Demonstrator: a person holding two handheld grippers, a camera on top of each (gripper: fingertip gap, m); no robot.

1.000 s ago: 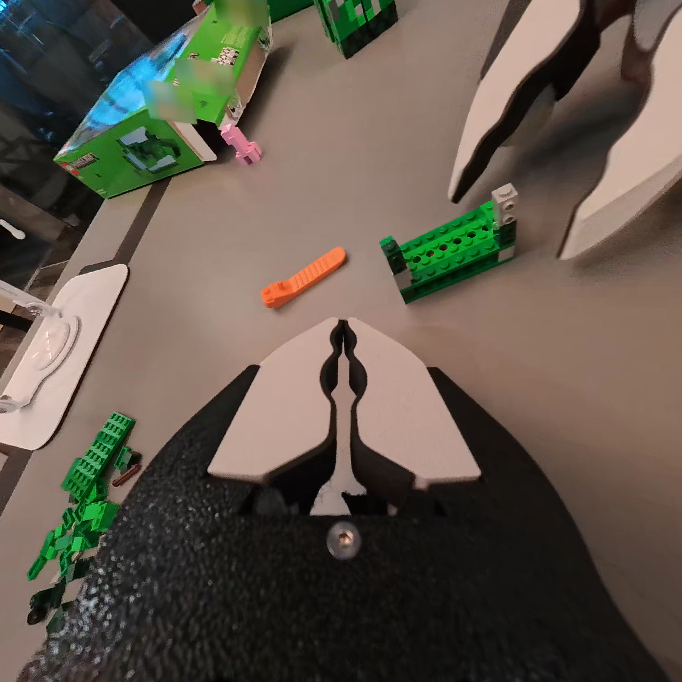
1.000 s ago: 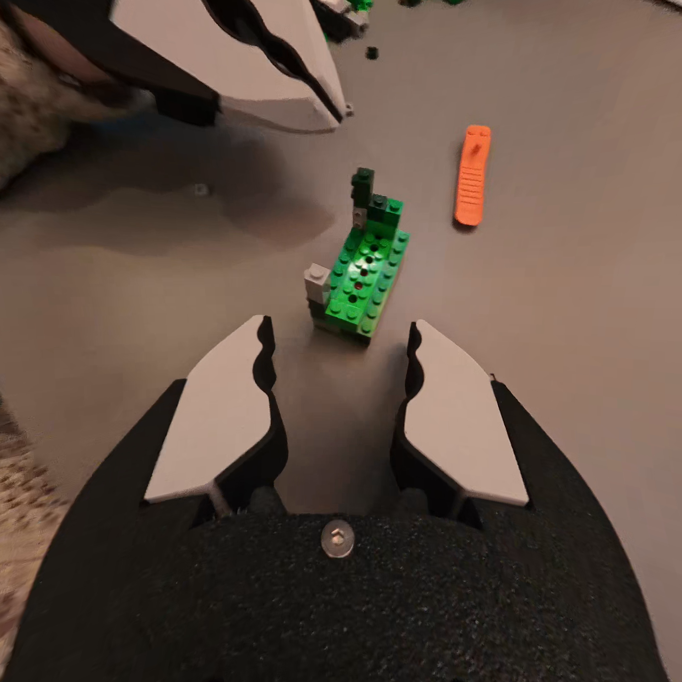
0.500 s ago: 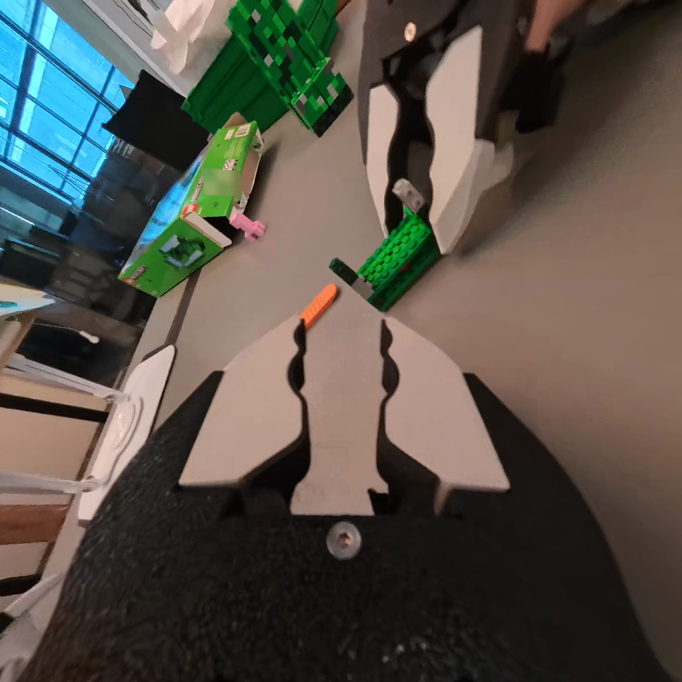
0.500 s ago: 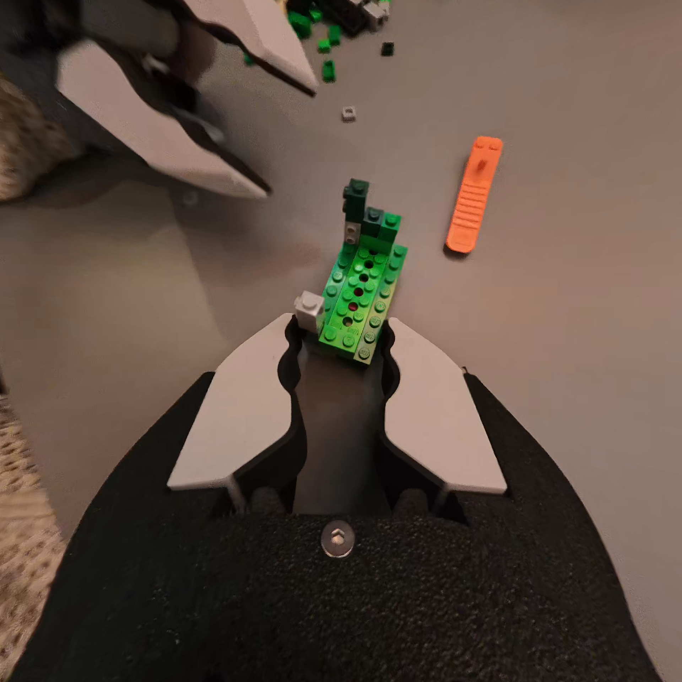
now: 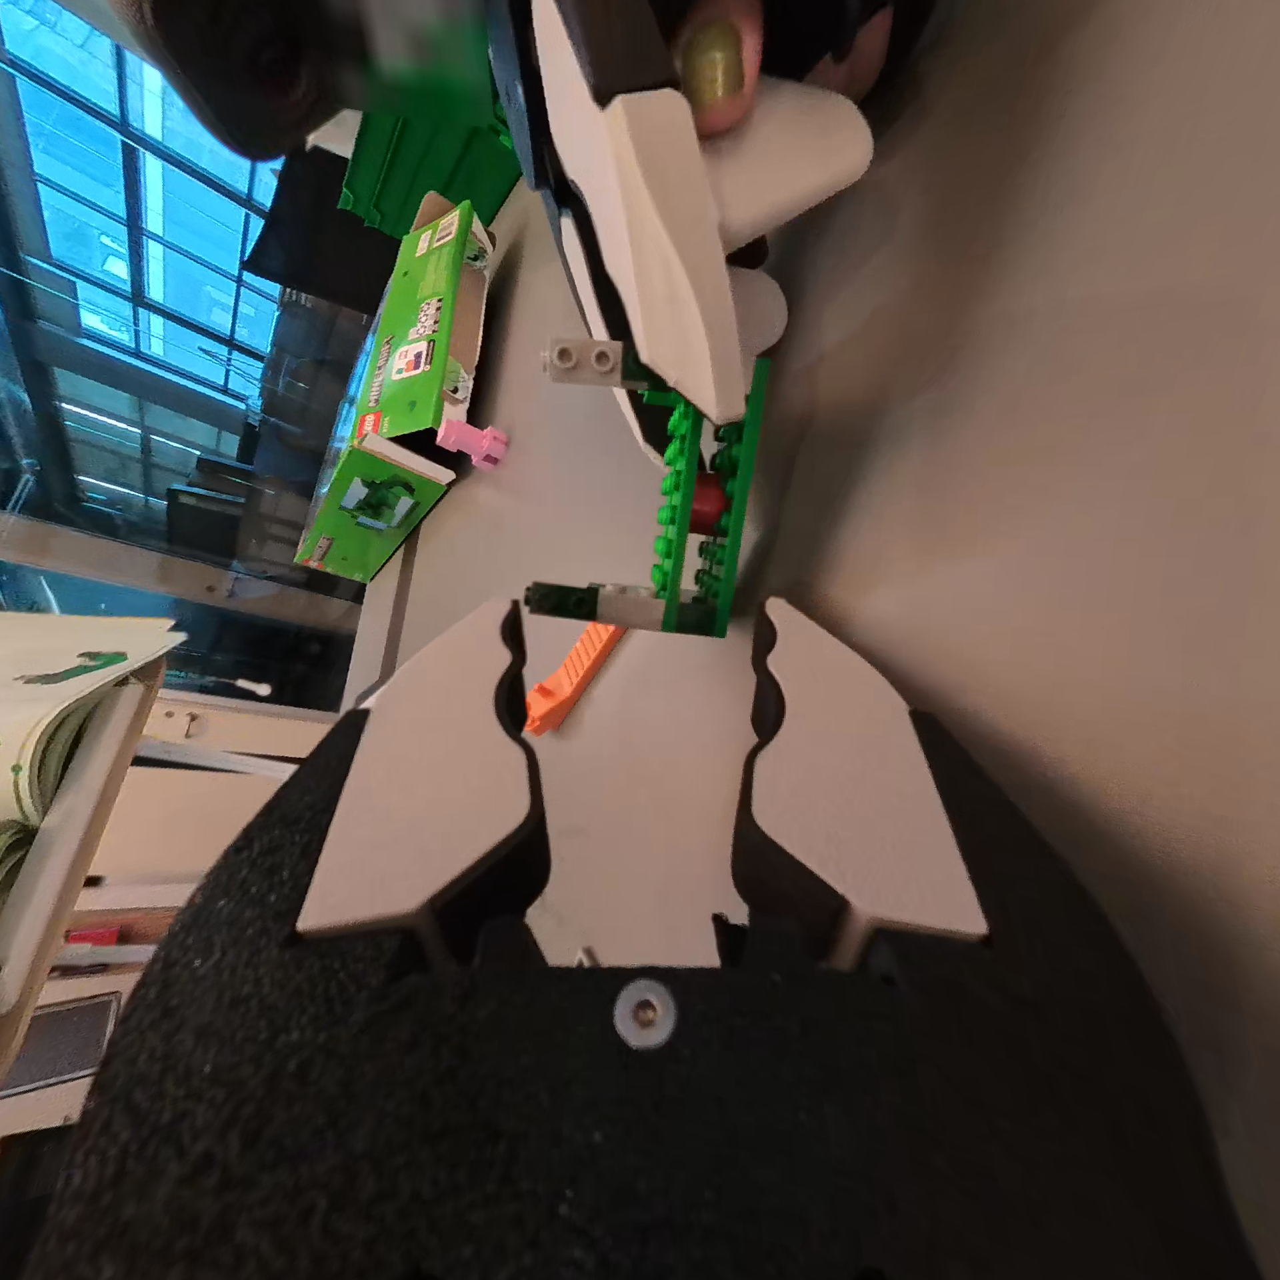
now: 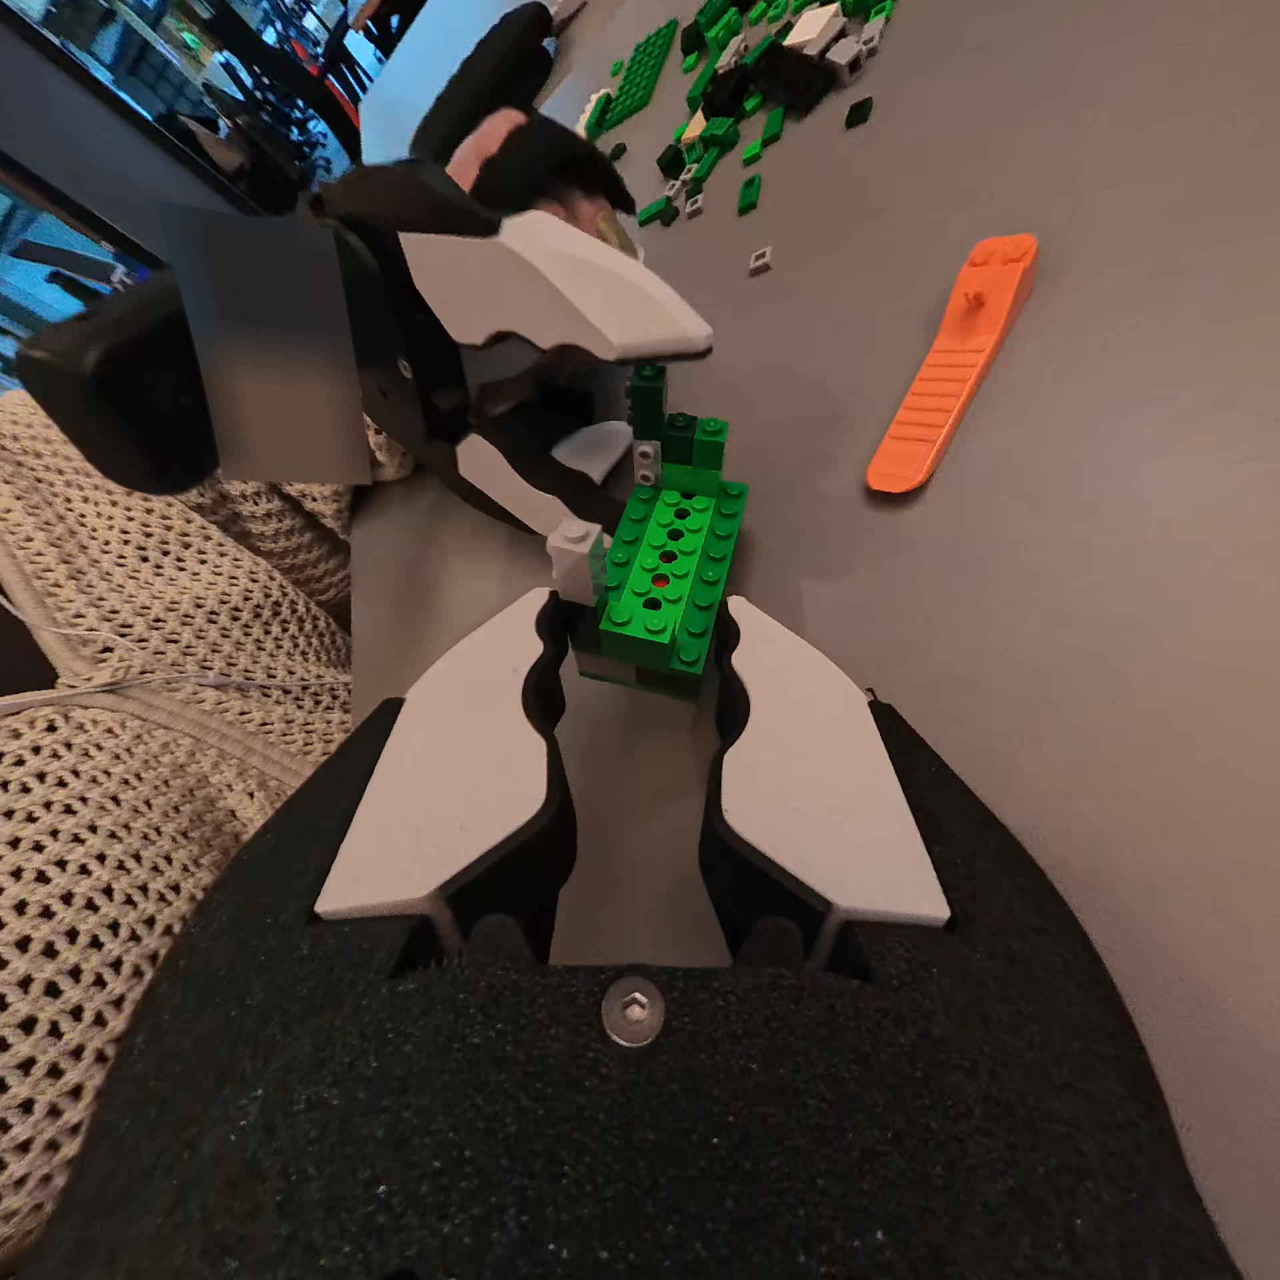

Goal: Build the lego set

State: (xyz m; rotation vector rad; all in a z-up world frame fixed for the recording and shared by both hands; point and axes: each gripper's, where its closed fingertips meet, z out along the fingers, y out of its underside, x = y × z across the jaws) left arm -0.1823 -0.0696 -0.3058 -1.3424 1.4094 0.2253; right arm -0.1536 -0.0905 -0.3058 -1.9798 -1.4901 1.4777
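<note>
A green lego assembly (image 6: 665, 561) with a grey brick on one side and a dark green tower at its far end is held off the grey table (image 6: 1039, 692). My right gripper (image 6: 641, 616) is shut on its near end. In the left wrist view the assembly (image 5: 699, 526) stands on edge, with the right gripper (image 5: 686, 436) clamping its top end. My left gripper (image 5: 641, 616) is open, its tips just short of the tower end. In the right wrist view the left gripper (image 6: 644, 436) flanks that tower end without clamping it.
An orange brick separator (image 6: 949, 367) lies on the table to the right of the assembly. A pile of loose green, black and grey bricks (image 6: 727, 90) is at the back. A green box (image 5: 395, 415), a pink figure (image 5: 478, 443) and an open booklet (image 5: 41, 748) are to the left.
My right gripper closed on the assembly's near end and raised it off the table. My left gripper went from shut to open and moved up to the tower end.
</note>
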